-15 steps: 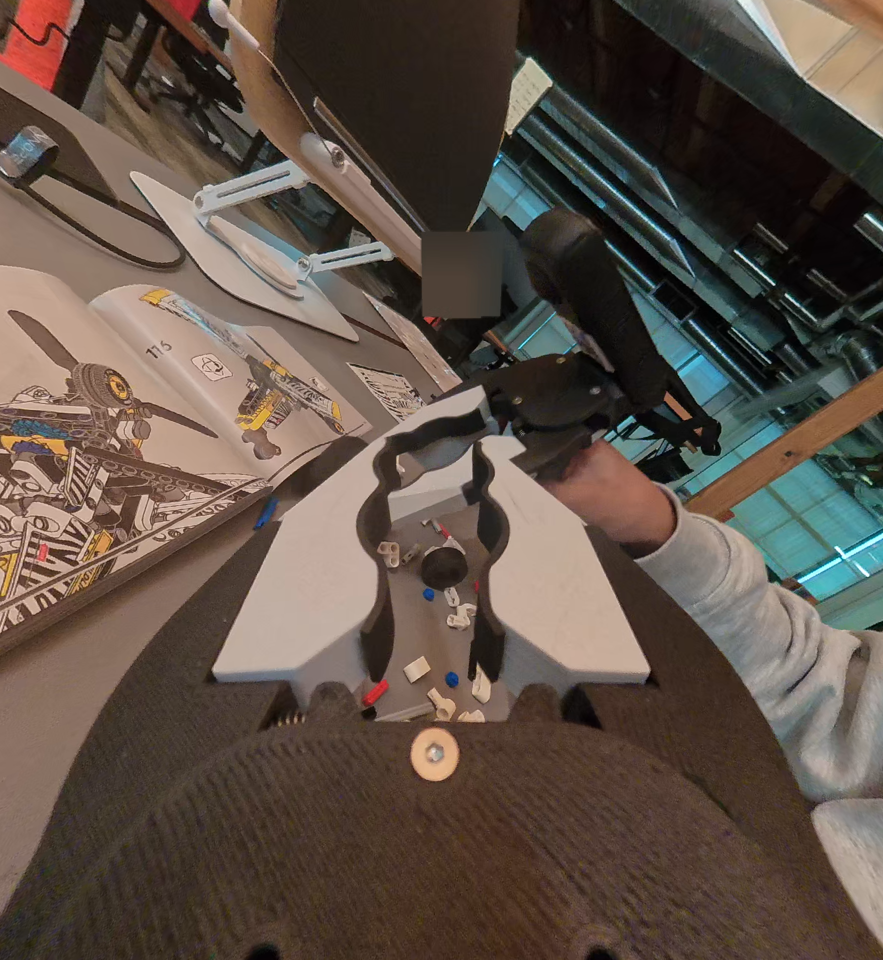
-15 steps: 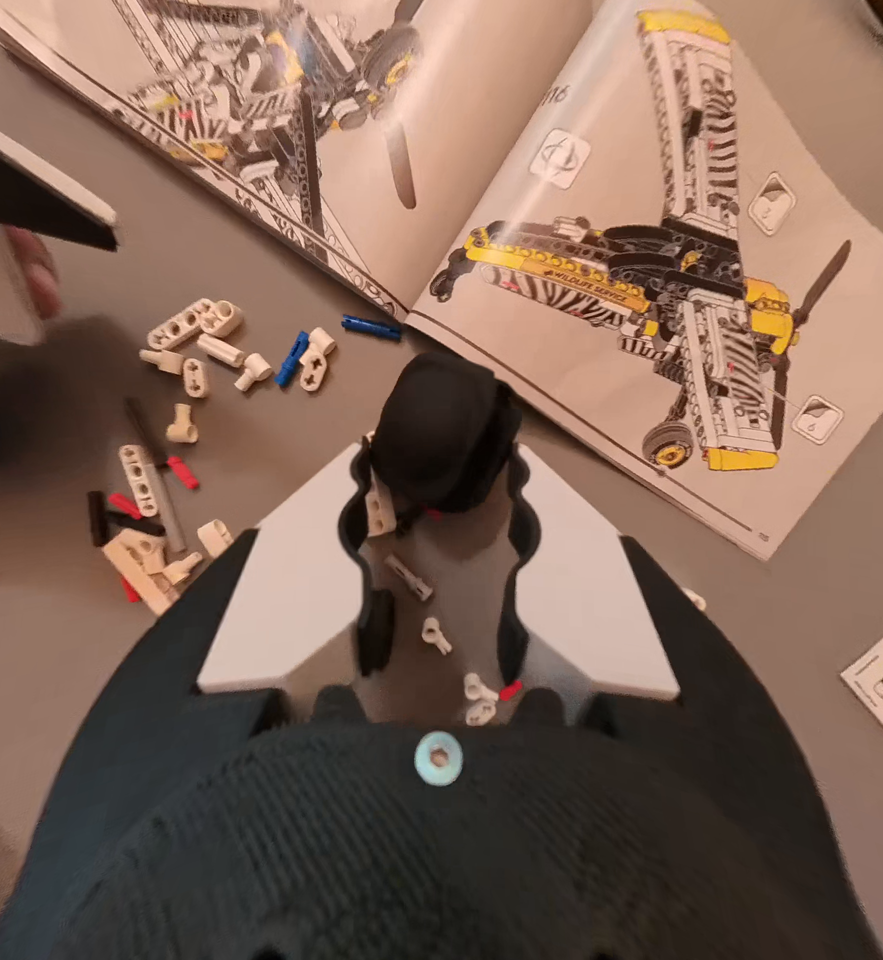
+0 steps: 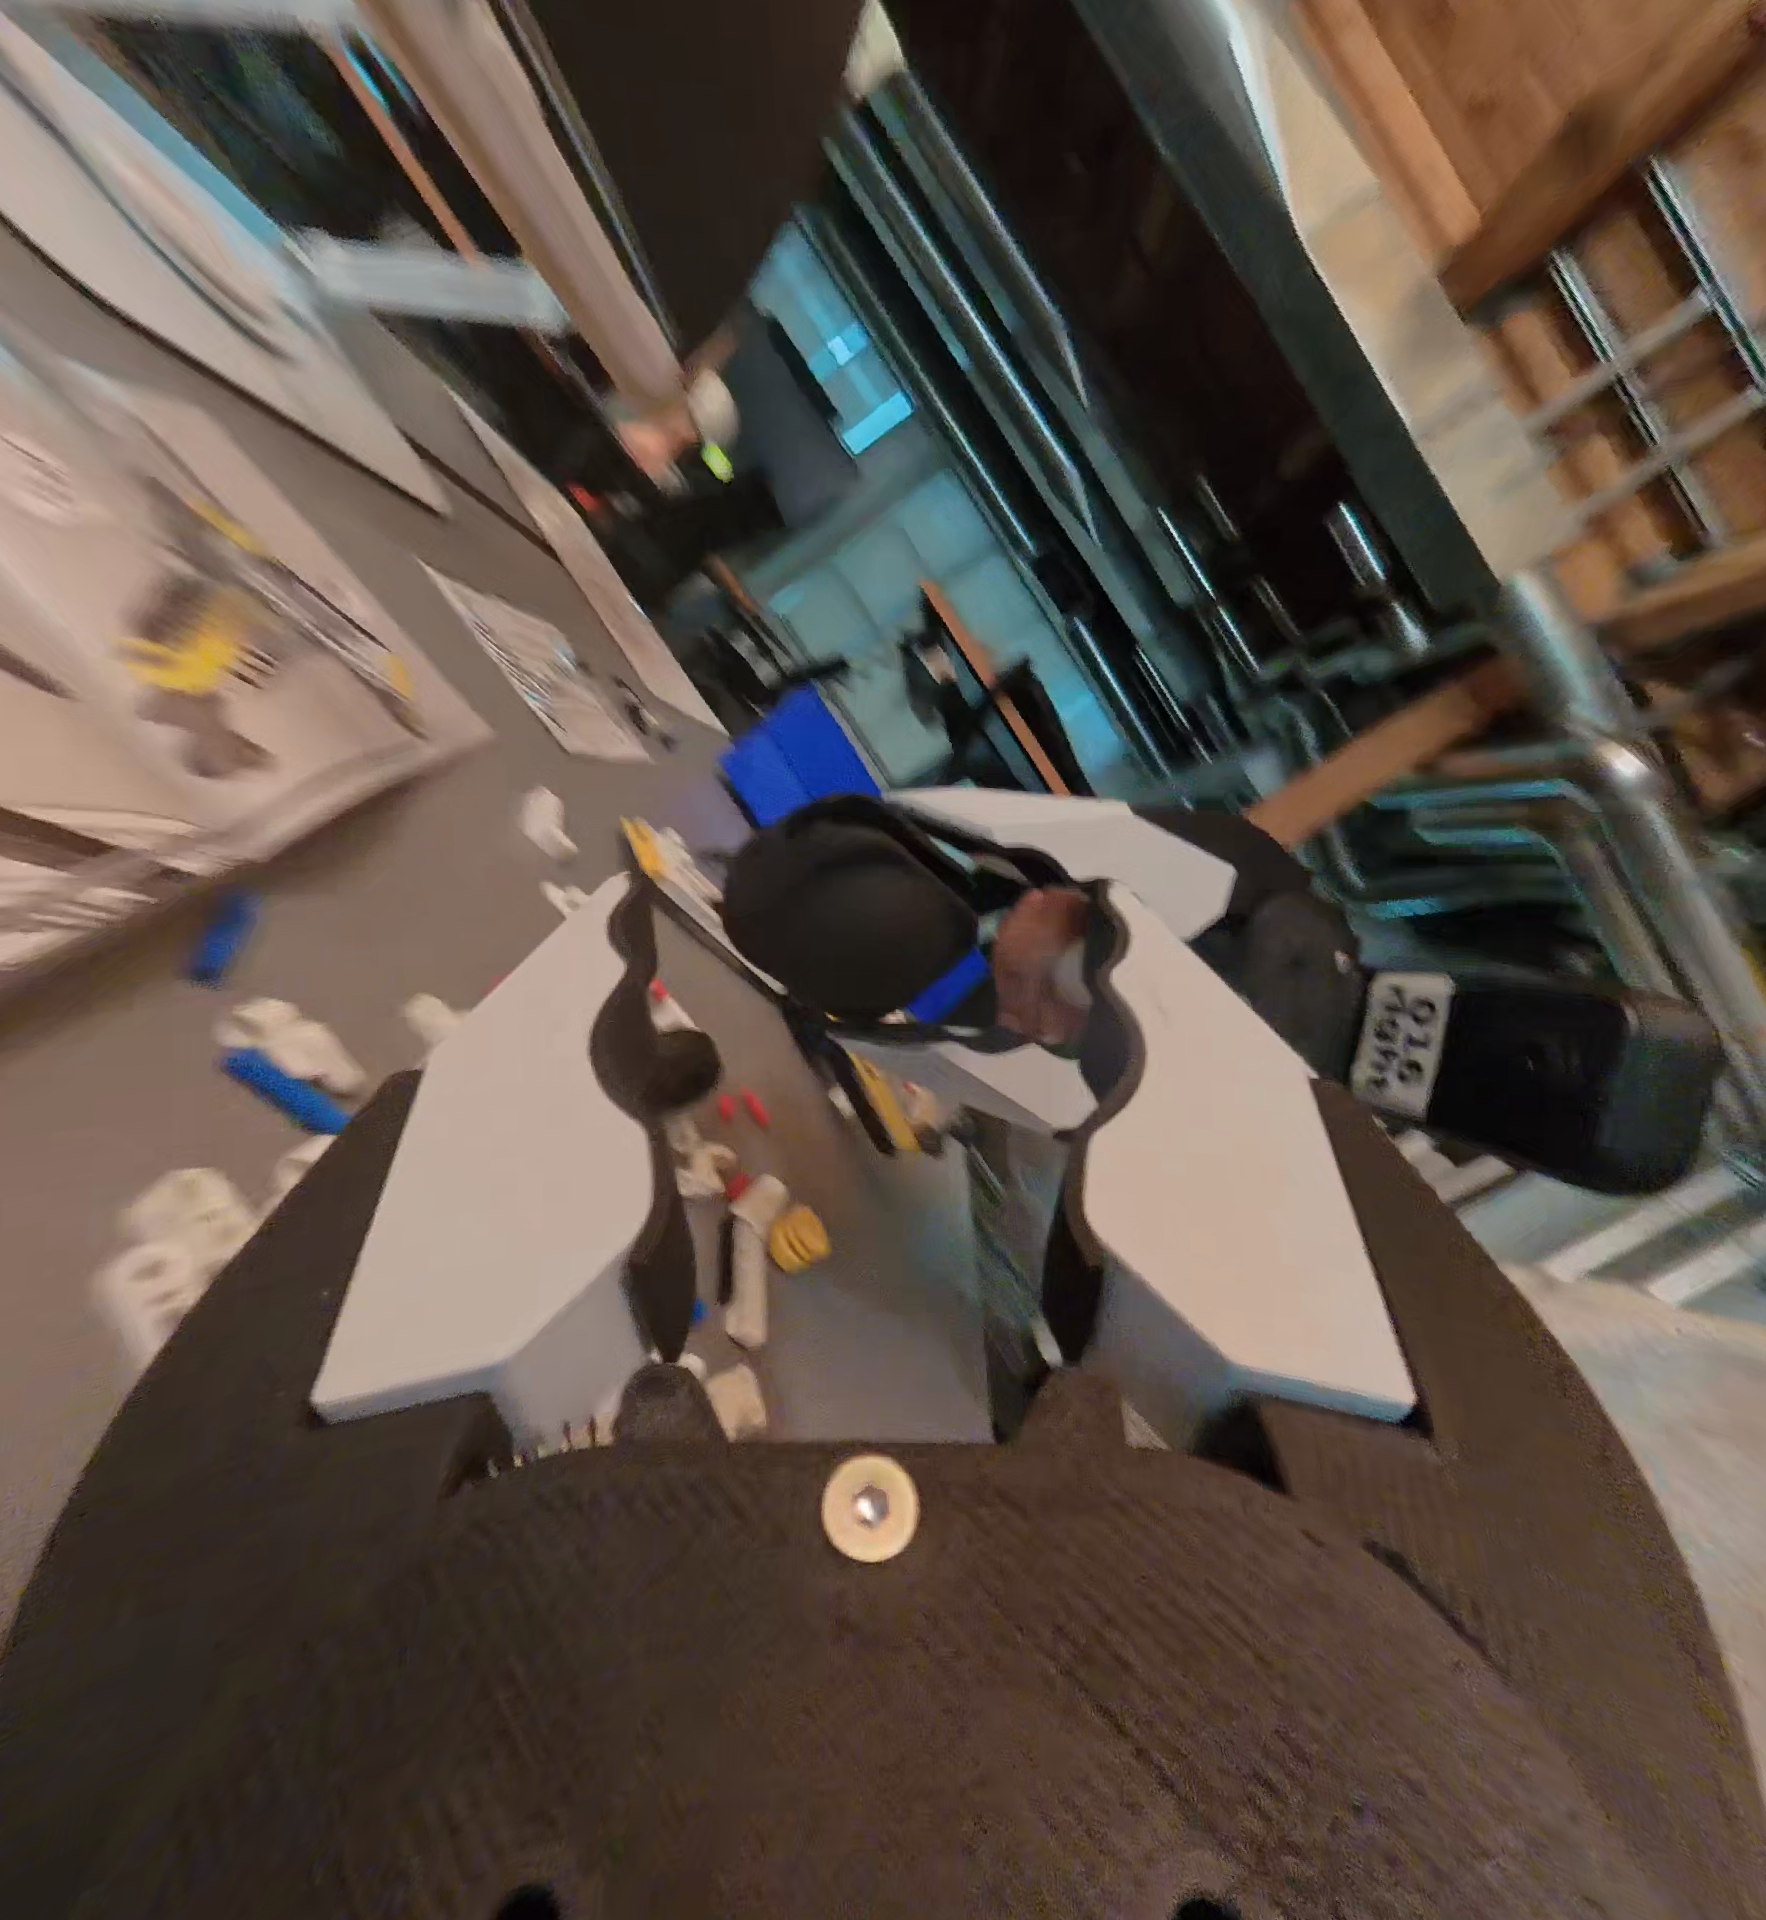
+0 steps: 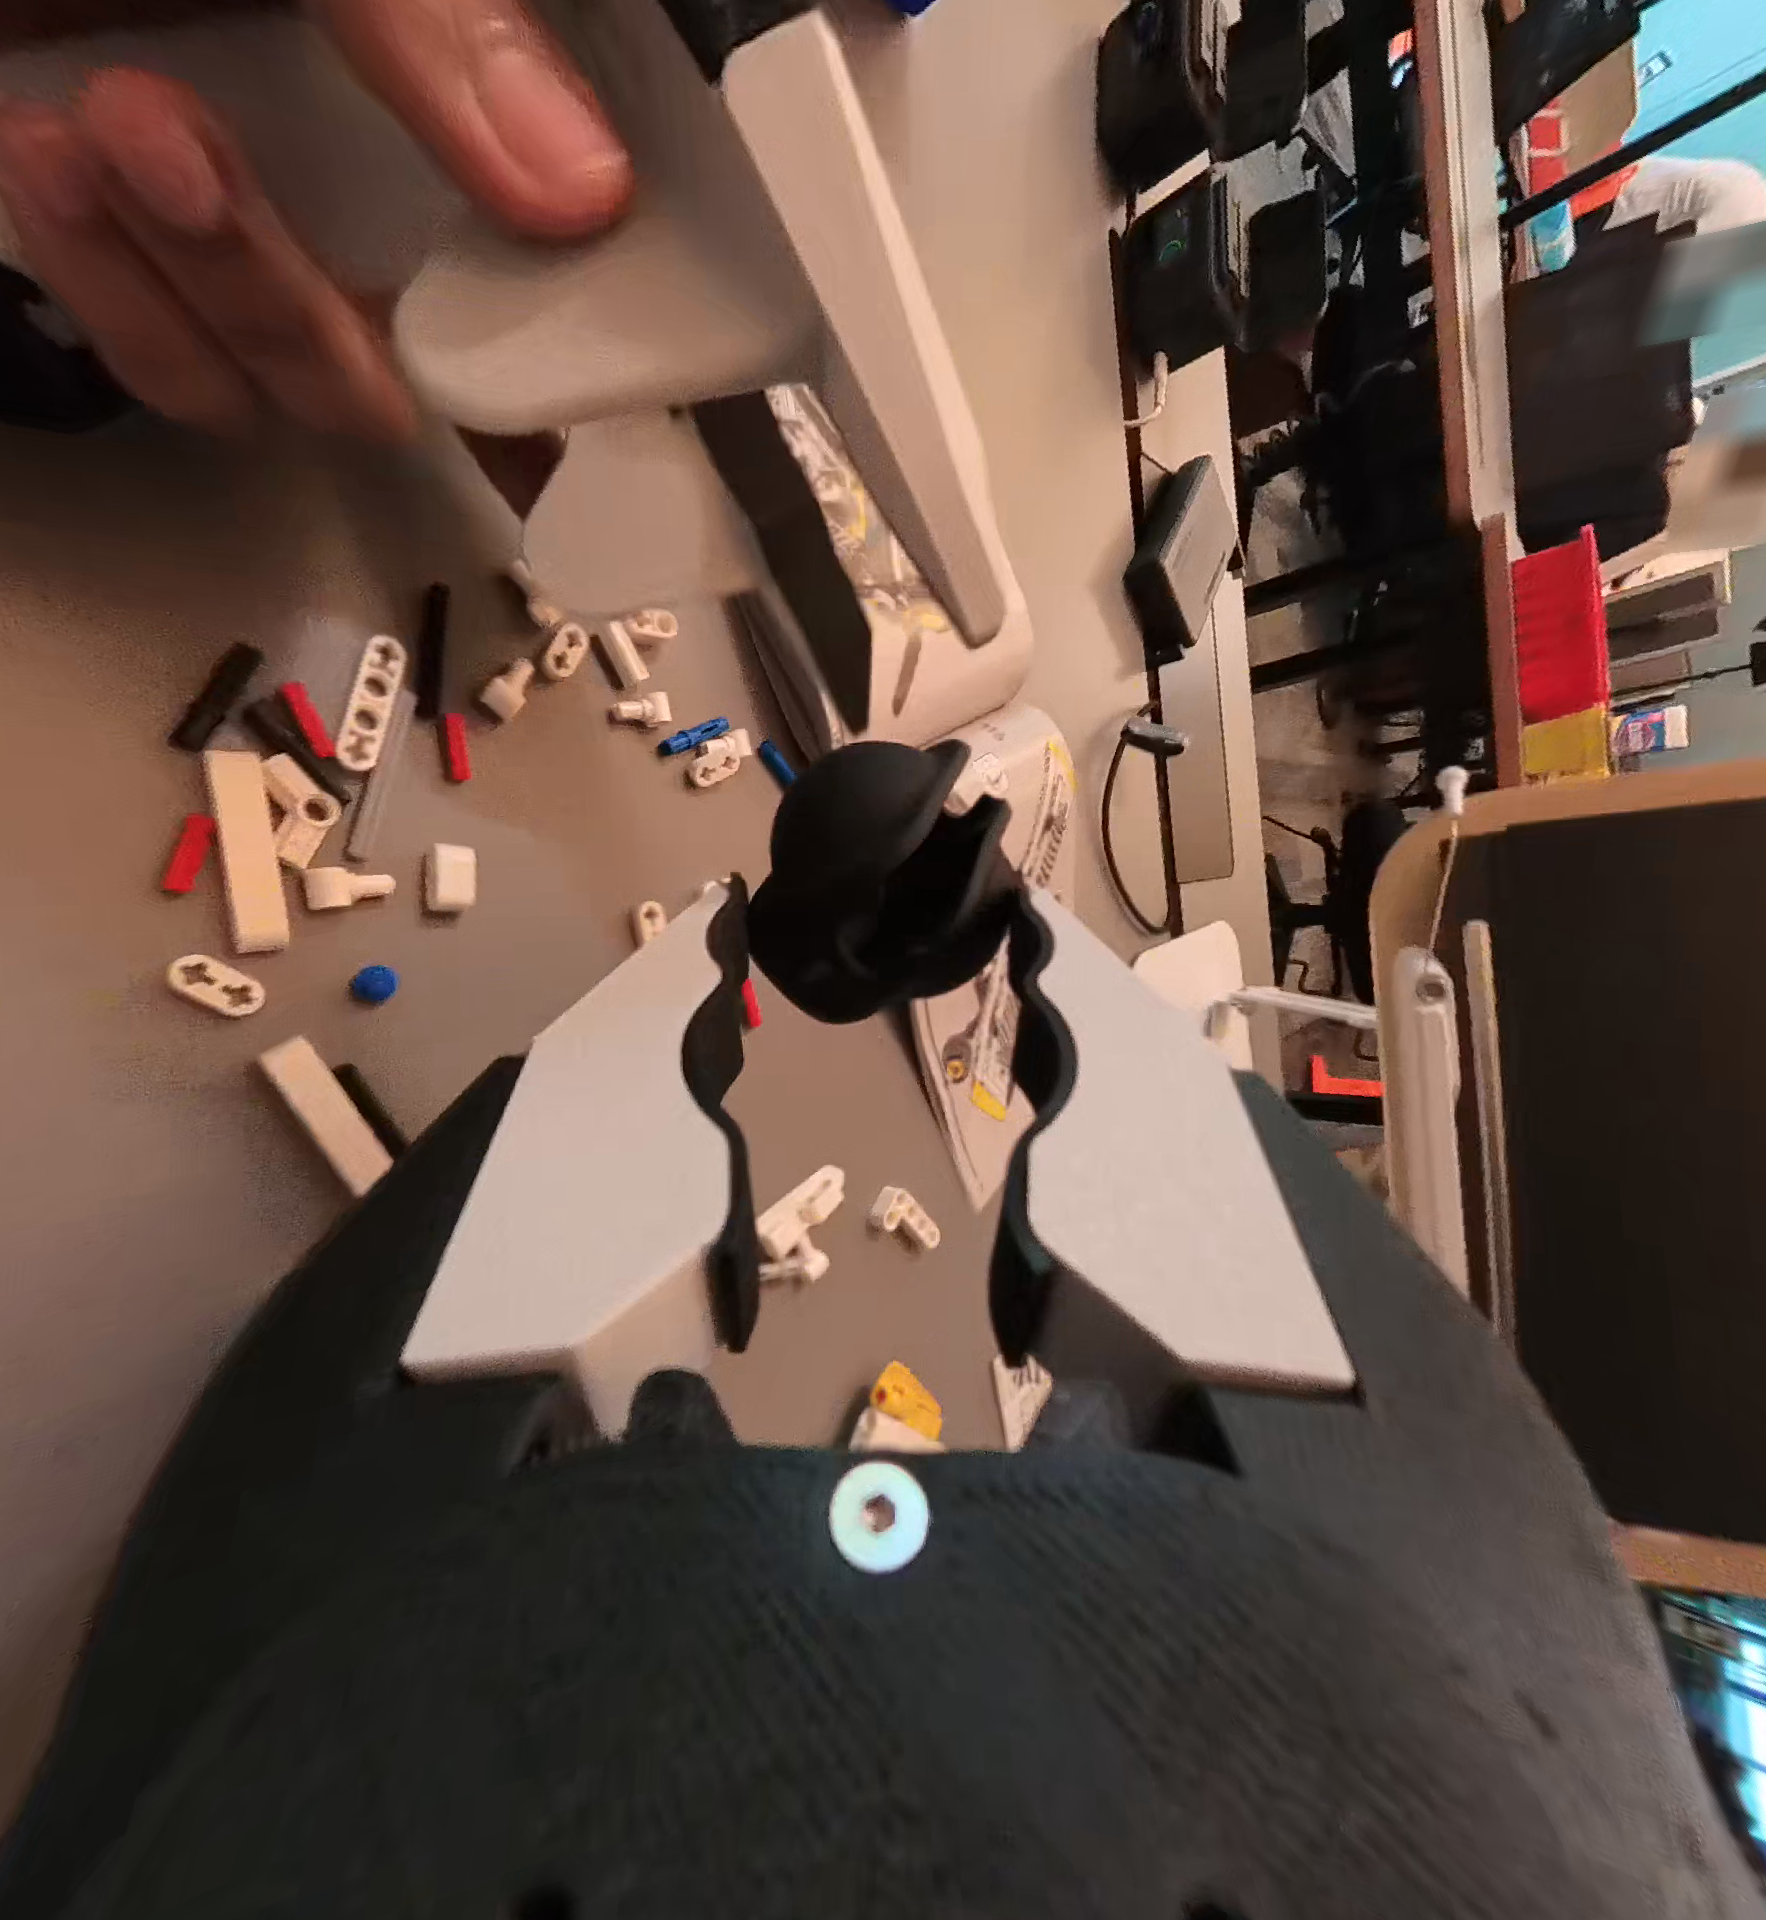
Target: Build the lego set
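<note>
Right wrist view, nearest first. A small yellow piece [image 4: 905, 1392] is seen on the desk [image 4: 79, 1143] below the right gripper [image 4: 879, 914], with a few white connectors [image 4: 801, 1221] just past it between the fingers.

The right gripper is clamped at its tips on a black domed part [image 4: 858, 862]. The part is carried clear of the desk. It is judged to be held out in the air so that a second piece can be fitted to it or the left gripper can take it. The exact contact on the far finger is partly hidden by the part itself.

The loose pile [image 4: 287, 810] of white, black, red and blue pieces is spread flat on the desk, well in from its far edge. It is probably spread in a single layer so that single pieces can be picked out. A blue round stud [image 4: 373, 982] lies a little apart from the pile, on its near side. The instruction booklet [image 4: 1014, 935] lies beyond the tips, toward the far edge, open for reference.

The left gripper [image 3: 868, 904] is held above the pile by a hand [image 4: 235, 208]. Its fingers are wide apart and nothing is gripped.

Left wrist view is heavily blurred. The black domed part [image 3: 837, 925] is seen in front of the open fingers, touching neither.

Step judged: mid-assembly, with a hand-over or a joining being lined up.
</note>
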`<state>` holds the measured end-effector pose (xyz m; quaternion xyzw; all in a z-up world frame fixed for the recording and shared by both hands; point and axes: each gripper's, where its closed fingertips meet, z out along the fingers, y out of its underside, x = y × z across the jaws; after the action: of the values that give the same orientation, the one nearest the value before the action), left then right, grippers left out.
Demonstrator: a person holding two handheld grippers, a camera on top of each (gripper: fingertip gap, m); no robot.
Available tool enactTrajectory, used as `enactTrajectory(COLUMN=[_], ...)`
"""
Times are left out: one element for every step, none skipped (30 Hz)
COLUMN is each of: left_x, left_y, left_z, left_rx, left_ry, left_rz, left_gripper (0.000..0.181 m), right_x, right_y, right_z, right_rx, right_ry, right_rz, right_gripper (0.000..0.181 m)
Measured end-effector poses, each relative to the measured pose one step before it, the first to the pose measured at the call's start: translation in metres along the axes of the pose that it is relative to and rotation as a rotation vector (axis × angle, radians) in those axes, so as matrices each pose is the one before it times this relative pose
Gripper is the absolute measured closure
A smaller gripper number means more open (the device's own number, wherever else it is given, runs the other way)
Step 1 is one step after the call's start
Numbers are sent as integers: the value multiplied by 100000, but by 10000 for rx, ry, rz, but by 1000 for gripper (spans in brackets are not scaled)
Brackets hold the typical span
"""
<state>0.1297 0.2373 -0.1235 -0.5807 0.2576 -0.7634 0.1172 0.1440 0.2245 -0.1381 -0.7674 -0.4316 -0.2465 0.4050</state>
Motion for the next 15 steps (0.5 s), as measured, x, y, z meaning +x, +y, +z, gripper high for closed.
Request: enactTrajectory(left_x=[618, 353, 127, 137, 309, 637, 644, 249, 391, 396, 385, 361, 336, 435, 434], left_y=[1037, 885, 597, 396, 332, 101, -105, -97, -76, -101, -152, -94, -16, -19, -53], left_z=[568, 547, 463, 333, 251, 151, 67, -29, -110, -97, -79, -56, 0, 42, 63], left_rx=[-538, -439, -261, -126, -116, -36, 60, 41, 13, 6, 43, 30, -14, 1, 25], left_ry=[368, 157, -18, -2, 144, 355, 307, 30, 86, 78, 92, 105, 105, 160, 170], left_rz=[-68, 61, 128, 138, 99, 83, 97, 263, 356, 345, 314, 266, 231, 200, 186], left_gripper=[93, 92, 98, 104, 110, 116, 122, 125, 126, 126, 127, 128, 129, 129, 129], right_x=[-53, 48, -37, 59, 23, -25, 107, 118, 105, 144, 171, 174, 242, 184, 207], right_y=[7, -125, -249, -311, -336, -336, -346, -428, -351, -358, -405, -487, -531, -454, -429], right_z=[-422, -453, -443, -411, -354, -296, -262, -265, -235, -217, -238, -281, -309, -306, -284], right_rx=[111, 175, 181, 136, 93, 73, 48, 96, 47, 69, 142, 225, 283, 242, 229], right_ry=[77, 157, 141, 266, 296, 301, 392, 379, 335, 327, 279, 210, 171, 52, 2], right_rz=[156, 112, 56, 8, -92, -145, -142, -142, -129, -117, -39, 65, 191, 244, 273], right_gripper=[132, 132, 132, 131, 131, 131, 131, 131, 131, 131, 131, 133, 136, 136, 136])
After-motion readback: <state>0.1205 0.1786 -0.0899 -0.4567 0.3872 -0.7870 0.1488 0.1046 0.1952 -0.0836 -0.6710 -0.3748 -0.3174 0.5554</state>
